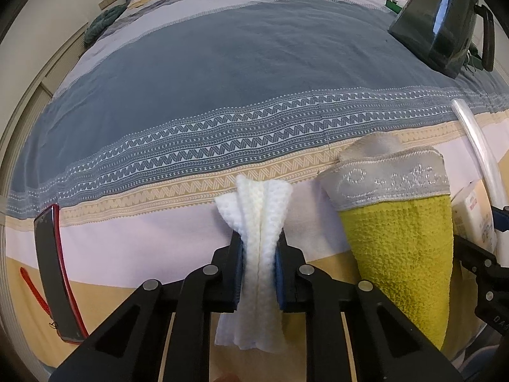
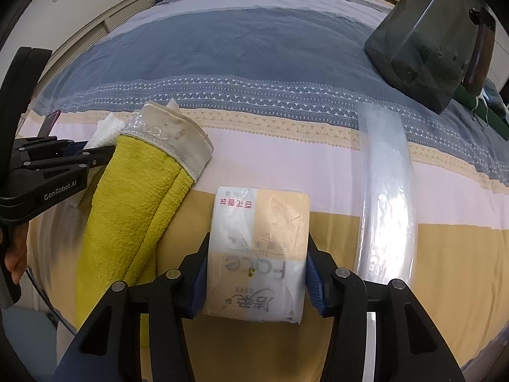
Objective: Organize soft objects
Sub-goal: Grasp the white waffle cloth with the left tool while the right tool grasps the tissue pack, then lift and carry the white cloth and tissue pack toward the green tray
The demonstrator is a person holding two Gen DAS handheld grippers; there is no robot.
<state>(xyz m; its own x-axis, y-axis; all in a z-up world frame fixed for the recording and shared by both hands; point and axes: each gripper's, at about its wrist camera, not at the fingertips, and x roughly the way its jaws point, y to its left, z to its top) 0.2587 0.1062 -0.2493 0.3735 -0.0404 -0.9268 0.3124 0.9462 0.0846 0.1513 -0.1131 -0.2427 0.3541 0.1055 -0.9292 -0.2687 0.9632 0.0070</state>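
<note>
The white waffle-weave cloth [image 1: 259, 248] is bunched into a narrow strip and pinched between the blue pads of the left gripper [image 1: 259, 248], whose jaws are clamped tight on it; its ends fan out above and below the pads, over the striped bedspread [image 1: 222, 63]. Just to its right lies the yellow-green towel [image 1: 400, 254] with a grey embroidered band at its top end, folded lengthwise and resting on the bedspread.

In the right wrist view, the same towel [image 2: 133, 216] lies left of a soft tissue pack [image 2: 257, 248] printed with red and black lettering. The right gripper [image 2: 256, 281] has its 2 blue pads set against the pack's 2 long sides, gripping it where it lies on the yellow stripe of the bedspread [image 2: 222, 63]. The left gripper [image 2: 86, 154] shows at the left edge of this view, with part of a hand [image 2: 14, 254] below it.

Right of the tissue pack lies a long roll of clear plastic [image 2: 386, 197], near but apart from it. Farther up the bed at the right stands a dark box-shaped bag with a handle [image 2: 426, 38]. In the left wrist view a smartphone in a red case [image 1: 52, 270] lies at the left edge of the bedspread, well apart from the cloth.
</note>
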